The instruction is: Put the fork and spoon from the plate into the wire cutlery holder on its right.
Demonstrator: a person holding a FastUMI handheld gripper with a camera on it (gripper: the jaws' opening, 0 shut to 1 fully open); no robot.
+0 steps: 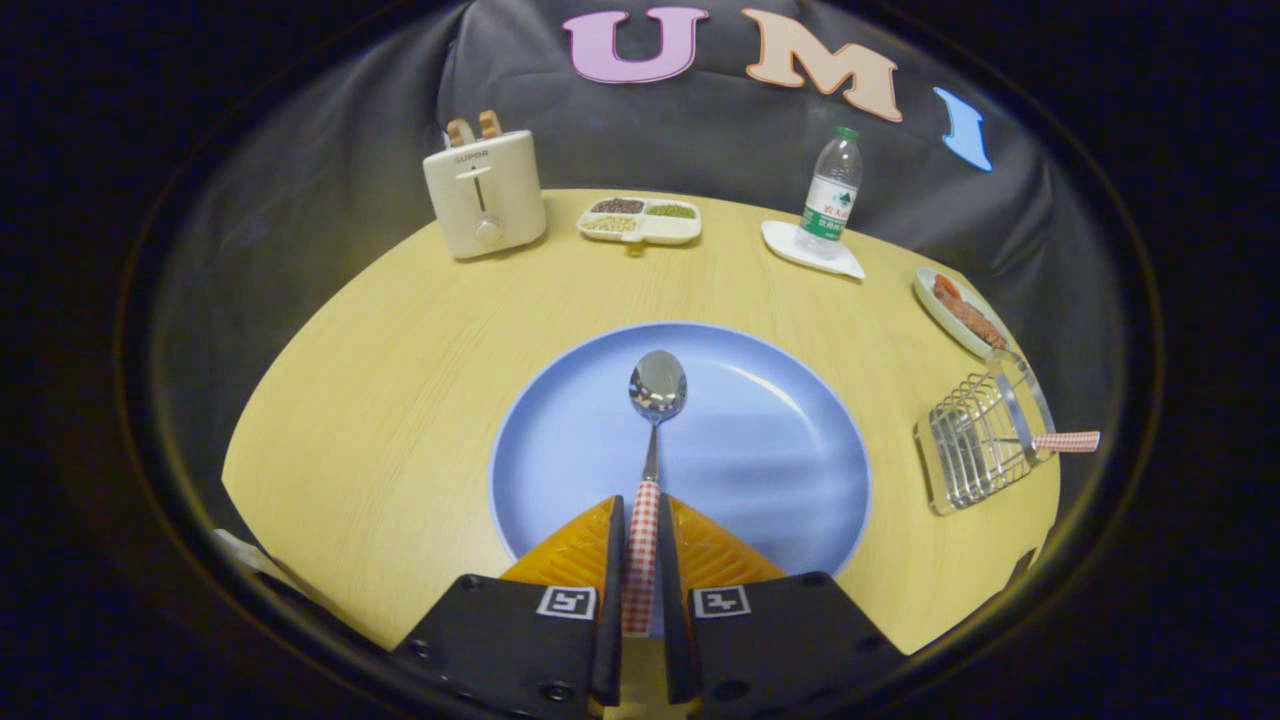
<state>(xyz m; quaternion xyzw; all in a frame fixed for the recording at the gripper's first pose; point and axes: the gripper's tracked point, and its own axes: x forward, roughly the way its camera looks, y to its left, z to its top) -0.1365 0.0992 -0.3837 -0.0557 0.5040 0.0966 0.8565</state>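
Gripper view looks down the 2 fingers at a spoon [652,440] lying on the blue plate [790,470], bowl pointing away and its checked handle running back between the fingers. The gripper [641,560] is clenched on that handle, both pads pressing its sides. The wire cutlery holder [975,450] stands on the bench [400,400] just right of the plate, with another checked handle, presumably the fork [1065,441], already poking out of it.

The spoon looks light and stiff; its polished metal bowl and thin neck would likely be slippery, so the covered handle is the sensible place to hold, and the grip there seems well centred. Held so far back, the bowl end may swing a little when tilted.

Around it: a toaster [485,195] and a divided dish of grains [640,220] at the far side, a water bottle [831,195] on a white tray, and a small green dish of food [960,312] just beyond the holder. Nothing lies between plate and holder; the fork's handle and that dish are the things to steer around.
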